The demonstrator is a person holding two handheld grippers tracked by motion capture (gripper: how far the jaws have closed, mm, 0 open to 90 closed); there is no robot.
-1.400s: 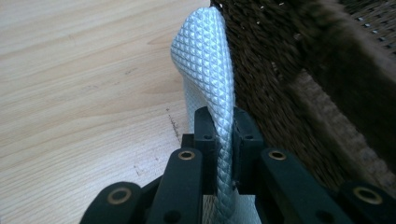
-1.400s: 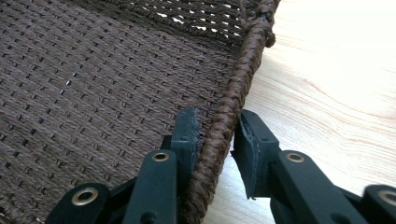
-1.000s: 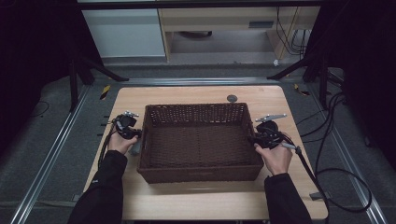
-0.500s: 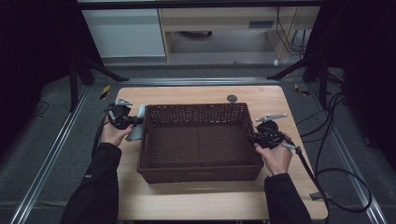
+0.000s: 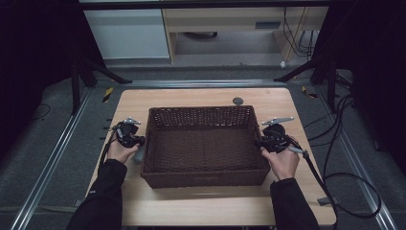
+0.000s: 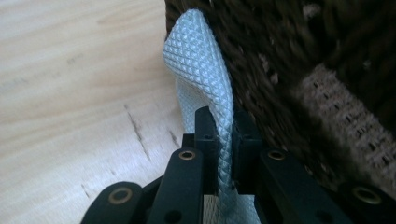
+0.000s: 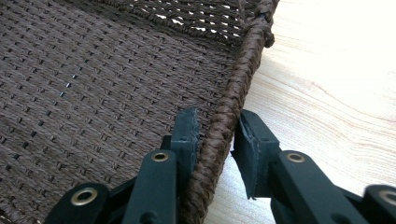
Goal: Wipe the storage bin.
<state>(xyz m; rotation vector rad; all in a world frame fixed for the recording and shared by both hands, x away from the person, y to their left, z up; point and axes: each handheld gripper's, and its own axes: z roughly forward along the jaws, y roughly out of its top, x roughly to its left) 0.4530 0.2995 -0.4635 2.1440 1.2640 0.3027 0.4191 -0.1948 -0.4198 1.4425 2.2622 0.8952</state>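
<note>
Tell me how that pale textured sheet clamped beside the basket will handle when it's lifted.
Probably floppy: the pale textured sheet curls over above the left hand-held gripper. Likely light, since it looks thin. Its diamond-embossed surface may resist slipping. It presses against the wicker basket and could catch there.

High view: fixed above the person's side of the bench (image 5: 201,98), looking forward and down; far enough back to take in the whole benchtop, the floor rails and the cabinets beyond. Left gripper view: rides the left hand-held gripper (image 6: 223,154), looks along its jaws, very close, at the basket's (image 6: 299,60) outer wall and the bench wood beside it. Right gripper view: rides the right hand-held gripper (image 7: 215,140), equally close, faces along the basket rim into the woven interior. Shared by all three views: the basket and the benchtop.
</note>
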